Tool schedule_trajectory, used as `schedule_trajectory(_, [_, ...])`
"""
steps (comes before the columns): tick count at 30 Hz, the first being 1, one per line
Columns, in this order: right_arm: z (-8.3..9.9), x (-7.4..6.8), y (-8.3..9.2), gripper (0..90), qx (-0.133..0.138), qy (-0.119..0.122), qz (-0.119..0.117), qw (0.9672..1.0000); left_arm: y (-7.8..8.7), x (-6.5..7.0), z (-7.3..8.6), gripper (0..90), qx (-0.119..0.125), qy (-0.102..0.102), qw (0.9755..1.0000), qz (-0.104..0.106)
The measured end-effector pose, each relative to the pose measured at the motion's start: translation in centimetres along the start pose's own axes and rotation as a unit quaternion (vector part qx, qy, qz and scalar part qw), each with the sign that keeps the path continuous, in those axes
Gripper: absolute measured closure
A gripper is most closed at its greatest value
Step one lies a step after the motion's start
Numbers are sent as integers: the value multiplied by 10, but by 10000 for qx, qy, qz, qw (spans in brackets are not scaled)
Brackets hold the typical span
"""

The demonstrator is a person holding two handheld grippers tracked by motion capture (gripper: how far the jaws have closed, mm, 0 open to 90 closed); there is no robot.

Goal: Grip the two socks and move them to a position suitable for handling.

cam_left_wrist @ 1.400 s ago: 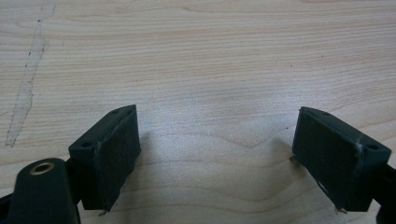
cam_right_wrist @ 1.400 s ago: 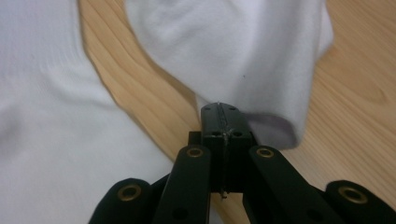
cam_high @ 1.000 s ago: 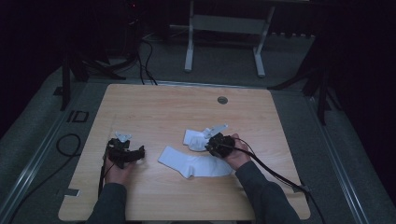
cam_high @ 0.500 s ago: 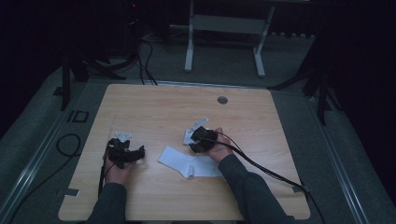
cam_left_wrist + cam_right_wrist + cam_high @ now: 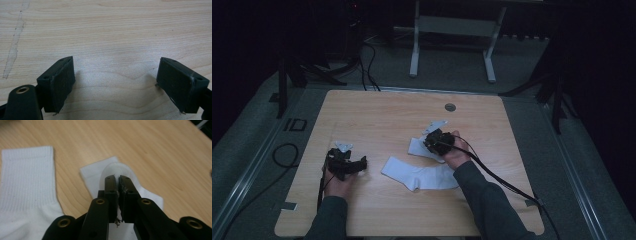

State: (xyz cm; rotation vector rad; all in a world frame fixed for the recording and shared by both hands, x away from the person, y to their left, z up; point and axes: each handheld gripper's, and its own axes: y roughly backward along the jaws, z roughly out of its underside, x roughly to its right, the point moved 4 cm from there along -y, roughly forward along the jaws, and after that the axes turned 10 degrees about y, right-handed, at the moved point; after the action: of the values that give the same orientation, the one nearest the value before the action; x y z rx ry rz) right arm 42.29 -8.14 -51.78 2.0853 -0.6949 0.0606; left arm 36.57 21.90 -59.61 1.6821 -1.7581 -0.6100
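A: The right gripper [image 5: 117, 178] has just closed, pinching the upper sock [image 5: 93, 173] at frame centre, beside the flat sock [image 5: 25, 182].

B: A thin bite; lifting could slip it free. The left gripper [image 5: 115, 82] stands spread over bare desk [image 5: 112, 30].

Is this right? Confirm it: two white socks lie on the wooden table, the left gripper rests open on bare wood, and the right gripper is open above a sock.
One thing is wrong: the right gripper is not open. The right gripper view shows its jaws pinched shut on the sock. The second sock, the table and the open left gripper are as stated.
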Motion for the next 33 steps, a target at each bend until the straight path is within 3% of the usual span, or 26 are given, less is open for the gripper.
schedule_trajectory(4, [12, 16, 16, 845, 83, -245, 116, 9996, 0, 0, 0, 151, -8, -11, 10000, -1])
schedule_trajectory(9, [40, 39, 22, 845, 32, -603, 268, 9978, 0, 0, 0, 151, -9, -3, 10000, 0])
schedule_trajectory(15, [85, 62, 22, 845, -177, -1124, 457, 9924, 0, 0, 0, 151, -12, -4, 10000, 0])
schedule_trajectory(18, [104, 70, 25, 827, -320, -1252, 576, 9899, 0, 0, 0, 151, -10, -4, 10000, 0])
schedule_trajectory(21, [118, 79, 33, 739, -463, -1258, 826, 9875, 0, 0, 0, 151, -10, -3, 10000, 0])
schedule_trajectory(23, [125, 85, 40, 689, -521, -1281, 1027, 9851, 0, 0, 0, 151, -12, -4, 10000, -2])
schedule_trajectory(28, [128, 94, 54, 629, -394, -1421, 1154, 9823, 0, 0, 0, 151, -9, -2, 10000, 0])
schedule_trajectory(33, [122, 90, 52, 611, -351, -1360, 1043, 9846, 0, 0, 0, 151, -11, -5, 10000, 1])
